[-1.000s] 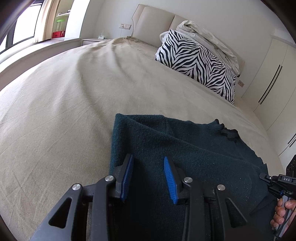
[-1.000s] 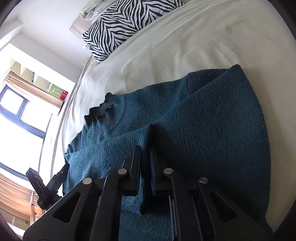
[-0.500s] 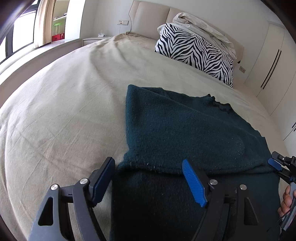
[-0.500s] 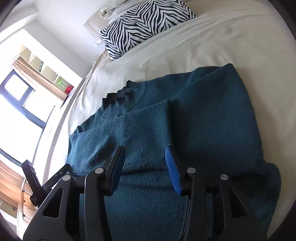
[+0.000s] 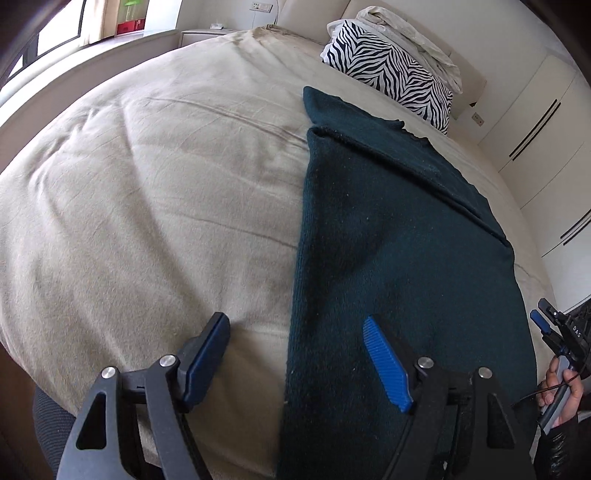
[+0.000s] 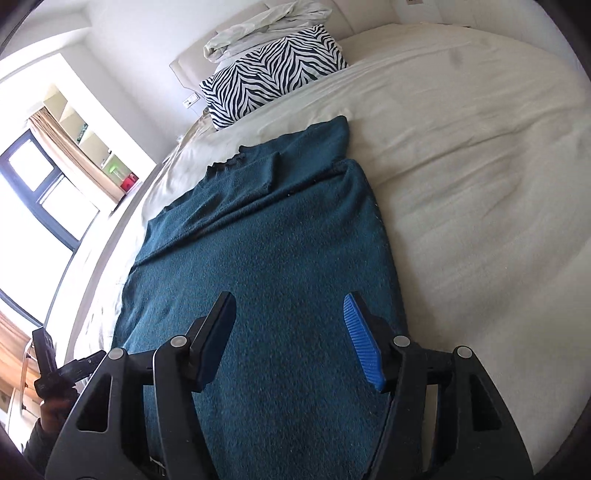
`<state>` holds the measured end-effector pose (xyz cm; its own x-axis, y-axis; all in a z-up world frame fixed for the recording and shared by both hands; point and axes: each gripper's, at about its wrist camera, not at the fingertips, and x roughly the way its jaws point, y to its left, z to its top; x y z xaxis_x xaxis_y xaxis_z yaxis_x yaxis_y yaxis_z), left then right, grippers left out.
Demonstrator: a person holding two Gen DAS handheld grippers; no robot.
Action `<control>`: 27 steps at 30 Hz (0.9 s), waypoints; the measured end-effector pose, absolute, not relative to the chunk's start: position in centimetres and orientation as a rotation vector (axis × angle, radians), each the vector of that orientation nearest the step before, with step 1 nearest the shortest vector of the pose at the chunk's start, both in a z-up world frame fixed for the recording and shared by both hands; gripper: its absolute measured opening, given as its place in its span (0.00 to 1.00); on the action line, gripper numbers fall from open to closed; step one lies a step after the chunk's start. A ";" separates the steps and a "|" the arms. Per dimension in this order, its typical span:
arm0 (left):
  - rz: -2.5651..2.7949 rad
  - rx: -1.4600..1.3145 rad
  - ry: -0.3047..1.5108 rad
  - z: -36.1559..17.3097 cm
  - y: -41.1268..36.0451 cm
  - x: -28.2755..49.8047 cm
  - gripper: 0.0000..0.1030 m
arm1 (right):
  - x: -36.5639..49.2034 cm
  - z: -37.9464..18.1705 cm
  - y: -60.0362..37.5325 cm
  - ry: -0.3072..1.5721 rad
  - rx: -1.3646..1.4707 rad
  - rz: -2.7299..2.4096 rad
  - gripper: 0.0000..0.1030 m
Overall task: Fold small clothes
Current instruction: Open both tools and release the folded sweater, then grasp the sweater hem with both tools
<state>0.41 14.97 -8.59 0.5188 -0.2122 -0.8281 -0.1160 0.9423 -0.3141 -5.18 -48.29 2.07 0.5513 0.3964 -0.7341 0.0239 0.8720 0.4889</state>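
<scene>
Bed (image 5: 147, 192) under left claw (image 5: 295, 354), spread wide, gripping nothing; sweater (image 5: 388, 240) edge runs between its fingers. Right claw (image 6: 291, 343) also wide, empty, sweater flat beneath and ahead. Zebra pillow (image 6: 273, 81) far ahead.

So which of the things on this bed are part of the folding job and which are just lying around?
Part of the job: sweater, left gripper, right gripper.

Just lying around: zebra pillow, crumpled sheet, bedspread.
</scene>
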 end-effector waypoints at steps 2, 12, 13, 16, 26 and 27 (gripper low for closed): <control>-0.086 -0.360 1.045 -8.6 14.6 -0.8 0.75 | -6.6 1.8 -48.9 0.992 0.487 0.228 0.58; -0.145 -0.278 1.120 -9.1 12.5 -2.9 0.66 | -12.0 2.4 -52.0 1.075 0.438 0.133 0.59; -0.150 -0.282 1.122 -9.1 12.6 -3.0 0.66 | -12.5 2.5 -52.2 1.088 0.428 0.126 0.61; -0.159 -0.298 1.128 -9.2 12.9 -3.4 0.66 | -13.4 2.5 -52.6 1.122 0.406 0.120 0.61; -0.169 -0.282 1.166 -8.9 12.8 -3.9 0.59 | -14.4 1.5 -52.7 1.226 0.484 0.162 0.61; -0.168 -0.287 1.170 -8.8 12.9 -3.8 0.58 | -14.4 1.3 -52.8 1.232 0.499 0.167 0.61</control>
